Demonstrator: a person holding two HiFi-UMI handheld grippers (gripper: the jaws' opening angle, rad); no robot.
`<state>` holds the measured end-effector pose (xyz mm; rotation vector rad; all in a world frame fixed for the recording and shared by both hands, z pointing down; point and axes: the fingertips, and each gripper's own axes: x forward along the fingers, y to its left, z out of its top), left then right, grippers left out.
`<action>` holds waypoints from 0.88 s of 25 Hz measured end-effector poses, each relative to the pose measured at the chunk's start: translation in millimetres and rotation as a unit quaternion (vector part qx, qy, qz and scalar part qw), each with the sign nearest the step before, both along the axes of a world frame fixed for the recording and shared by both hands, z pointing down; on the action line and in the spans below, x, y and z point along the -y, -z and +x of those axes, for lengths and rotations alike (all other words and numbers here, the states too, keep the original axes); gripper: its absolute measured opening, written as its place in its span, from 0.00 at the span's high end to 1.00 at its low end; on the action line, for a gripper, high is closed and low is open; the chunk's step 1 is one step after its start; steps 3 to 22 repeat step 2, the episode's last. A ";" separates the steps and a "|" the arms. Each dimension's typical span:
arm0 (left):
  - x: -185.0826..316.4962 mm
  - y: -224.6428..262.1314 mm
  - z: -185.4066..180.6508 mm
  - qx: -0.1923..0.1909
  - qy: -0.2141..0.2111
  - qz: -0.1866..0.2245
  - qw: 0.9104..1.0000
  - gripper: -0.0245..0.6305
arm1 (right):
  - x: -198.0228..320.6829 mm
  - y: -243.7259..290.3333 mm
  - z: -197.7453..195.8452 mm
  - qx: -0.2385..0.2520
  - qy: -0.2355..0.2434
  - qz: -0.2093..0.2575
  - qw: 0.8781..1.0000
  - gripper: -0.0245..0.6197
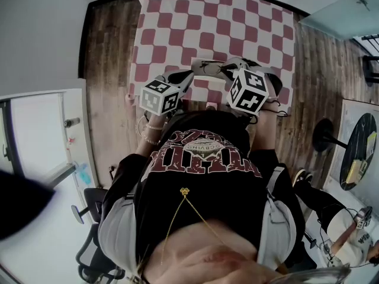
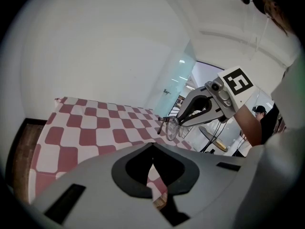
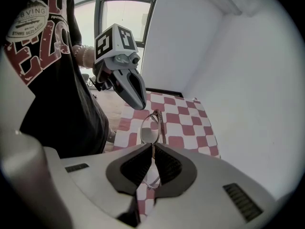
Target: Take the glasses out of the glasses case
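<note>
One right tool [image 3: 152,145] aloft, gripping glasses [image 3: 149,129].

- Red-and-white checkered tablecloth [image 1: 237,22], spread flat
- Dark wooden plank floor [image 1: 109,46] (on both sides of the cloth)
- Black office chair [image 1: 93,201]
- Round dark table [image 1: 364,129]

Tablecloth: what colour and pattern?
The tablecloth is a dusty-red and white checkerboard. It shows best in the head view.

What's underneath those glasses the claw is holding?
Below the glasses, pinched in the right claw, only the red-and-white checked cloth shows. The claw's own body hides whatever lies nearer.
</note>
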<state>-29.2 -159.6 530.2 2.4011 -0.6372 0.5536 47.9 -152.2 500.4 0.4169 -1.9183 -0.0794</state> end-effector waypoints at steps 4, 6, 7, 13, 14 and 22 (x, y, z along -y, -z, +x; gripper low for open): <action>0.1 -1.1 -0.6 0.002 0.000 0.000 1.000 0.96 | 0.0 -0.2 -0.1 0.001 0.000 -0.001 1.000 0.91; 0.1 -1.1 -0.6 0.002 0.000 0.000 1.000 0.96 | 0.0 -0.2 -0.1 0.001 0.000 -0.001 1.000 0.91; 0.1 -1.1 -0.6 0.002 0.000 0.000 1.000 0.96 | 0.0 -0.2 -0.1 0.001 0.000 -0.001 1.000 0.91; 0.1 -1.1 -0.6 0.002 0.000 0.000 1.000 0.96 | 0.0 -0.2 -0.1 0.001 0.000 -0.001 1.000 0.91; 0.1 -1.1 -0.6 0.002 0.000 0.000 1.000 0.96 | 0.0 -0.2 -0.1 0.001 0.000 -0.001 1.000 0.91; 0.1 -1.1 -0.6 0.002 0.000 0.000 1.000 0.96 | 0.0 -0.2 -0.1 0.001 0.000 -0.001 1.000 0.91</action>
